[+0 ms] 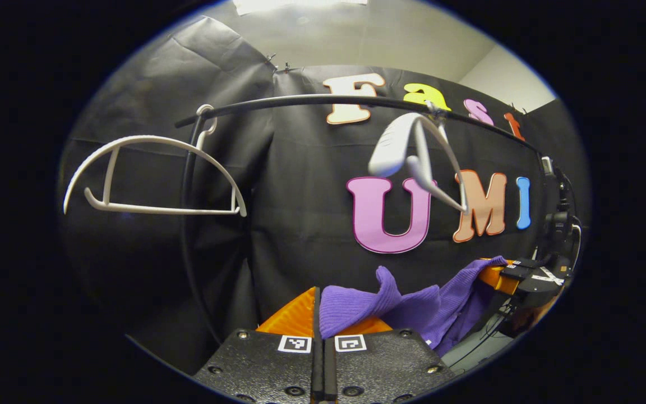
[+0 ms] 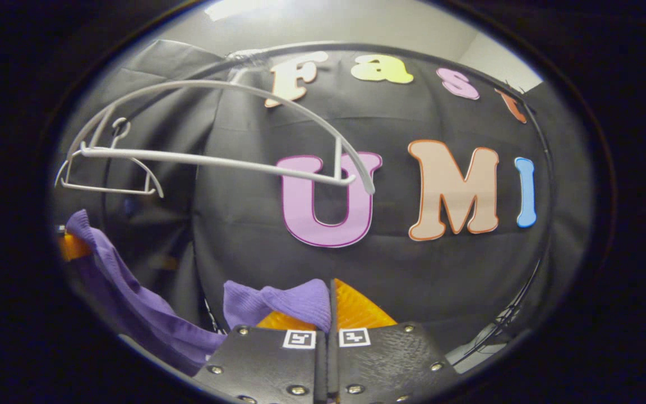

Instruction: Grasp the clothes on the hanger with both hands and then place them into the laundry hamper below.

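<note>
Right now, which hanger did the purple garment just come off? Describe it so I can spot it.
I can't tell for certain. Follow the black rail across the booth wall: two bare white hangers hang from it. The right hanger is twisted nearly edge-on above the purple garment; the left hanger hangs flat-on by the upright pole.

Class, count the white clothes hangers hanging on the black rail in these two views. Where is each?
2. One bare hanger hangs at the rail's left end; the other hanger hangs further right, turned edge-on. Neither carries the purple garment.

Both views look up, seemingly from close below, sharing the rail [image 1: 323, 101] and hangers [image 2: 216, 140].
</note>
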`<state>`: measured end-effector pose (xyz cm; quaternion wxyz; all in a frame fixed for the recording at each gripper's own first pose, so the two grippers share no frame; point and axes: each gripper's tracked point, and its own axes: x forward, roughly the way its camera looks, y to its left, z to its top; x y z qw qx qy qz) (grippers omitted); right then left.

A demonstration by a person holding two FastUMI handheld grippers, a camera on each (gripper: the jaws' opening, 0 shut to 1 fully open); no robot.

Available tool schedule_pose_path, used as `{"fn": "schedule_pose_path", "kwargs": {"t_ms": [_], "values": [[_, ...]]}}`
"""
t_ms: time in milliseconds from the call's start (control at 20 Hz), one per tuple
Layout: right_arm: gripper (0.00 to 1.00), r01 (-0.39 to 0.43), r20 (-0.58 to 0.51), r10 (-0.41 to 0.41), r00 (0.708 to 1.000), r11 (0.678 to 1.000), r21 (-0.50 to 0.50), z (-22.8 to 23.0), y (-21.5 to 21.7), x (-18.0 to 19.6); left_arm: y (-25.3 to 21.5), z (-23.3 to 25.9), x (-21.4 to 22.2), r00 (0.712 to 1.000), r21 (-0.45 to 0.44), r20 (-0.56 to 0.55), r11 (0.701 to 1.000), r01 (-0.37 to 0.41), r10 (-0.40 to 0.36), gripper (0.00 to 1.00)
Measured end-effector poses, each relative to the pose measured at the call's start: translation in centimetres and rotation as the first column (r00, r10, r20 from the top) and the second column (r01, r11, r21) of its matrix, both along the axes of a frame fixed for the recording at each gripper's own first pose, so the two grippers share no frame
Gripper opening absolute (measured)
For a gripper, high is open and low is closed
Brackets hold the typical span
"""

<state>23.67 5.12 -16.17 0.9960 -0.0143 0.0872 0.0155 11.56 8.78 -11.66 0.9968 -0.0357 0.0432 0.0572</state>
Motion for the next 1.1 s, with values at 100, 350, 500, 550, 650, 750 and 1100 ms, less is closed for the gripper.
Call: {"fn": "schedule_pose_path", "kwargs": {"t_ms": [100,350,500,550,650,750,1100], "values": [[0.01,-0.012,0.032,0.012,0.999,1.000,0.009,2.1,0.7,-2.5,-1.2,0.6,-0.6,1.000,-0.016,0.022,1.000,0.022,-0.021,0.01],[0.01,-0.036,0.072,0.029,0.997,0.995,0.097,5.5,2.3,-7.6,-5.1,1.6,-1.8,0.995,-0.042,0.059,0.996,0.080,-0.078,0.01],[0.01,-0.034,0.098,0.020,0.995,0.990,0.140,6.6,2.9,-9.7,-9.9,1.6,-2.1,0.983,-0.056,0.055,0.982,0.179,-0.176,0.01],[0.01,-0.022,0.097,0.008,0.995,0.990,0.140,6.5,2.7,-10.4,-10.9,1.6,-2.0,0.980,-0.054,0.057,0.980,0.192,-0.189,0.01],[0.01,0.026,0.090,-0.040,0.995,0.987,0.160,6.2,1.3,-11.4,-12.8,1.9,-2.2,0.974,-0.070,0.064,0.972,0.222,-0.218,0.01],[0.01,0.051,0.087,-0.068,0.994,0.982,0.182,6.3,0.0,-11.8,-13.7,2.0,-2.1,0.970,-0.081,0.073,0.968,0.236,-0.231,0.01],[0.01,0.110,0.059,-0.124,0.991,0.973,0.201,4.7,-3.5,-12.0,-15.3,-0.1,-0.4,0.967,-0.103,0.061,0.962,0.251,-0.246,0.01]]}}
